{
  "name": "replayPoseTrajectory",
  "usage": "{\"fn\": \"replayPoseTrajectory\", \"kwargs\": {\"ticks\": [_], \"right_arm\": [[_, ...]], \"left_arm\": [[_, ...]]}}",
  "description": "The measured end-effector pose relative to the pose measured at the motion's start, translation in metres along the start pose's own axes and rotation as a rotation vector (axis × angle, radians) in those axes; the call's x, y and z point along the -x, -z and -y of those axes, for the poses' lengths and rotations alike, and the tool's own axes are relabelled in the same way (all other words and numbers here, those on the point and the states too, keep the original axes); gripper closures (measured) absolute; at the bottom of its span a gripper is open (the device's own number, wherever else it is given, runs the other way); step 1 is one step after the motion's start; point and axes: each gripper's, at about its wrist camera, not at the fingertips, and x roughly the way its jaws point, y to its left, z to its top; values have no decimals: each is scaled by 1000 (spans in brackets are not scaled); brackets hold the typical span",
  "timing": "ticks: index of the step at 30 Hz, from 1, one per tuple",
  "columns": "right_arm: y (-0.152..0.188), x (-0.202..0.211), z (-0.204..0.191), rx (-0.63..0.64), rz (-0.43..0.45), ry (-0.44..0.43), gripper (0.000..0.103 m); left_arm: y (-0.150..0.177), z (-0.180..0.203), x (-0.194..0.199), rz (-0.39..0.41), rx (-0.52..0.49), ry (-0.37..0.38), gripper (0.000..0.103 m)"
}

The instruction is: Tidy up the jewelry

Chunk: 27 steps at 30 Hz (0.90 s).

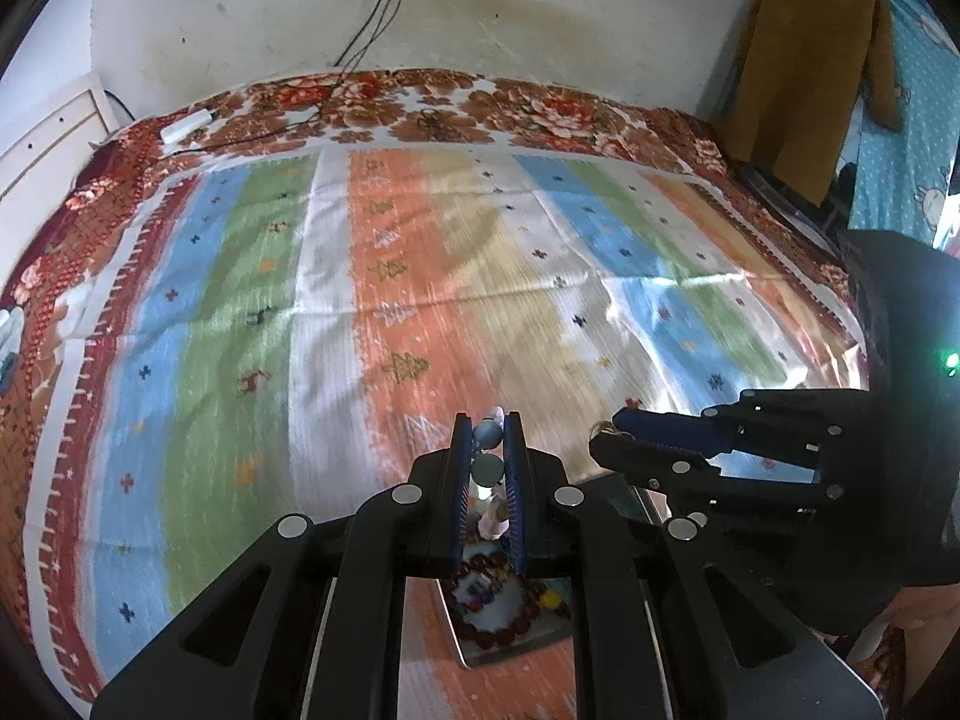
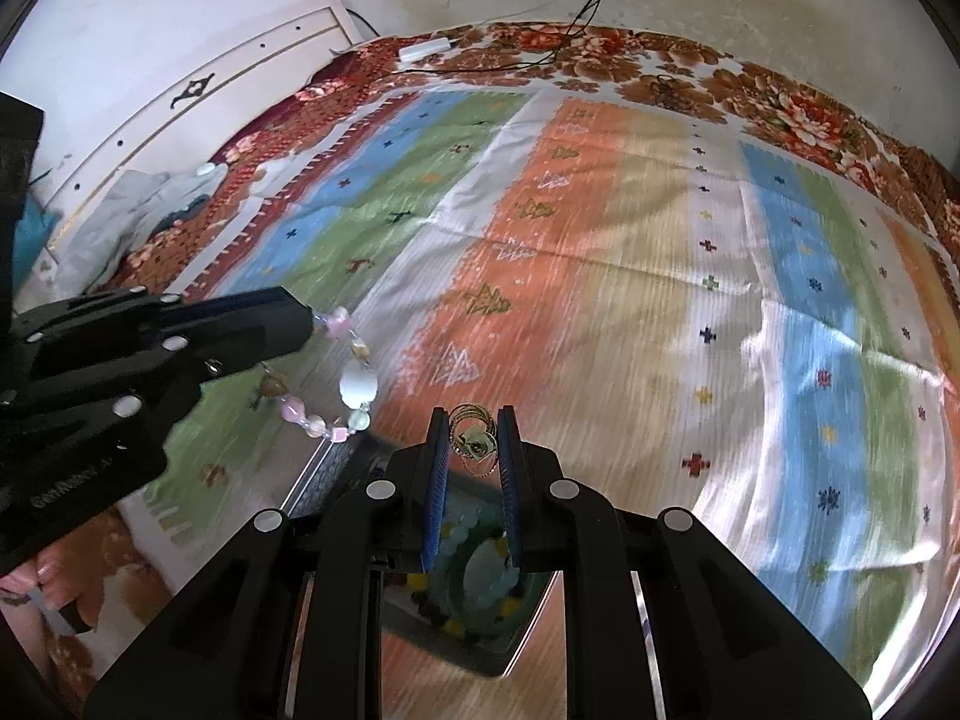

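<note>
My left gripper [image 1: 489, 420] is shut on a pastel bead bracelet [image 1: 487, 468], held above a metal tray [image 1: 510, 645] that holds a dark red bead bracelet [image 1: 498, 636]. In the right wrist view the same bracelet [image 2: 354, 384] hangs from the left gripper [image 2: 312, 324] at the left. My right gripper [image 2: 474, 417] is shut on a bundle of thin gold rings [image 2: 474, 441], above a metal tray [image 2: 528, 642] with a pale green bracelet [image 2: 480, 564] and dark beads. The right gripper [image 1: 606, 429] shows at the right in the left wrist view.
A striped cloth [image 1: 420, 276] covers a floral bedspread [image 1: 540, 108]. A white wall with a socket and cables [image 1: 384, 18] is behind. A white headboard [image 2: 180, 96] stands at the left. Clothes hang at the far right [image 1: 804, 60].
</note>
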Motion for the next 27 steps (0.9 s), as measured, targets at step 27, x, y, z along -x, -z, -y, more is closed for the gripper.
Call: {"fn": "replayPoseTrajectory", "kwargs": {"ticks": [27], "right_arm": [[49, 28, 1, -21, 14, 17, 47]], "left_arm": [[57, -11, 13, -52, 67, 24, 64]]}}
